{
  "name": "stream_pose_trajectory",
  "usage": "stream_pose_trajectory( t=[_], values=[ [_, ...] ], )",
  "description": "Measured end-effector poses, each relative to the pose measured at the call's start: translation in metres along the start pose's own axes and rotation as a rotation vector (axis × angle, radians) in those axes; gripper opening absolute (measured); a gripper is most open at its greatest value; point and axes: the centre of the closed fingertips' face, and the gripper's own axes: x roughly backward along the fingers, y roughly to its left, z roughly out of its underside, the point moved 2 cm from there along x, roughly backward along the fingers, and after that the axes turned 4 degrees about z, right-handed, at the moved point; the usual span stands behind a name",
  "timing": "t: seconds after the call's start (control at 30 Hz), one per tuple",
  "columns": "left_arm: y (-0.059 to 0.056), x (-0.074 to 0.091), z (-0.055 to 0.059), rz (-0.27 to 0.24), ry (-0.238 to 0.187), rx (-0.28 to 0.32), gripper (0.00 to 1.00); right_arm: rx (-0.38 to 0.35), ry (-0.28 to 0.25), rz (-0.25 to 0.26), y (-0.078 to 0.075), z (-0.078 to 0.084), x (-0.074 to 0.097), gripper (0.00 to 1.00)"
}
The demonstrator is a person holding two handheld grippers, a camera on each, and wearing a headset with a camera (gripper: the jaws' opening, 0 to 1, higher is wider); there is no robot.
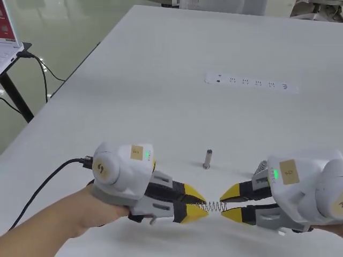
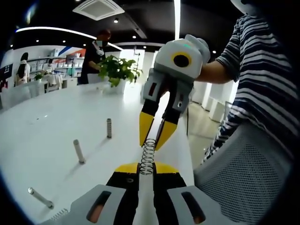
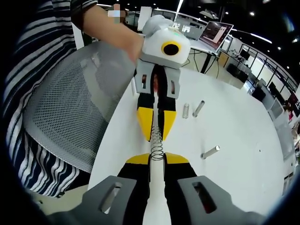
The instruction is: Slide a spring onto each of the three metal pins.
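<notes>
Head view | spring [image 1: 214,205] held level between left tongs [image 1: 206,206] and right tongs [image 1: 221,205], each clamped on one end | pin [image 1: 207,159] stood upright farther back on worktop [image 1: 161,80].

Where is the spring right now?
In the head view, the spring is held between the tips of the left gripper and right gripper, just nearer the person than an upright pin.

Both spring [image 1: 214,205] ends hidden inside left gripper [image 1: 205,207] and right gripper [image 1: 224,205], the latter's body cropped at right edge.
</notes>
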Motion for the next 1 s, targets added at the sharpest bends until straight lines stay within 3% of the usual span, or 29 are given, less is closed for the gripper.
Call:
stream_pose_trajectory(
  t=[0.6, 1.0],
  values=[
    [0.001, 0.0, 0.002, -0.012, 0.01, -0.005, 0.02, -0.029, -0.066, 0.003, -0.003, -0.019, 0.005, 0.07],
    [-0.002, -0.003, 0.0, -0.01, -0.005, 0.002, 0.02, -0.135, -0.182, 0.018, -0.005, -0.039, 0.006, 0.08]
  ],
)
